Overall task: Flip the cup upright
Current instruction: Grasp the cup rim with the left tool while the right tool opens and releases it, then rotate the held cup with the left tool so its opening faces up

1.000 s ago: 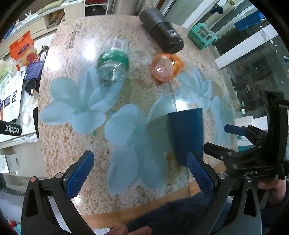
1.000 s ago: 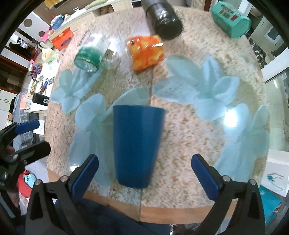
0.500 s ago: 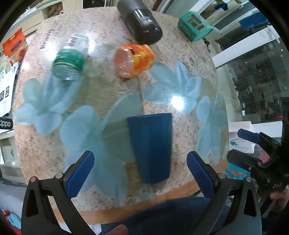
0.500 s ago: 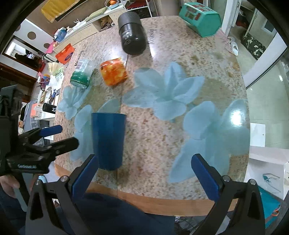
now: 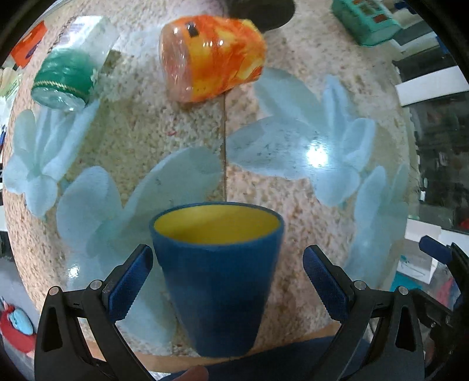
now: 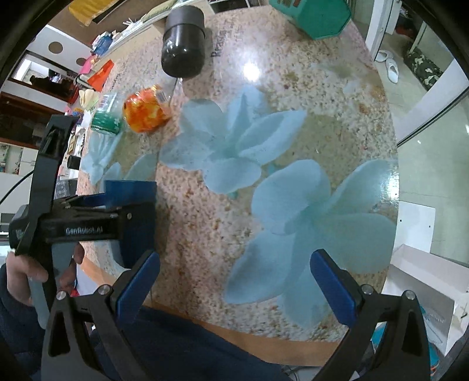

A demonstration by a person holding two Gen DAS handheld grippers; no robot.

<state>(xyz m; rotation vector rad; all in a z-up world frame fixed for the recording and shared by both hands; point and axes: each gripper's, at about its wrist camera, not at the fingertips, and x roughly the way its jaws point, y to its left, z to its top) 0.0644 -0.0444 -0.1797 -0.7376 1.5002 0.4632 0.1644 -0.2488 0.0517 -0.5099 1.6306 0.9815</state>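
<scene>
A blue cup [image 5: 218, 272] with a yellow inside appears mouth-up in the left wrist view, between the two fingers of my left gripper [image 5: 227, 277]. The jaws stand wide, with a gap to the cup on each side. In the right wrist view the cup [image 6: 132, 205] shows at the left near the table's front edge, mostly hidden behind the left gripper's black body, which reaches around it. My right gripper [image 6: 234, 288] is open and empty over the table's front right part, well to the right of the cup.
An orange wrapped can [image 5: 211, 55] and a green-banded clear bottle [image 5: 69, 76] lie on their sides beyond the cup. A black flask [image 6: 183, 41] and a teal box [image 6: 313, 14] sit at the far side. The table edge [image 6: 263, 331] is close below.
The left gripper moved in low and close, so the cup now sits between its fingers and its yellow mouth faces up. The right gripper drew away to the right.
</scene>
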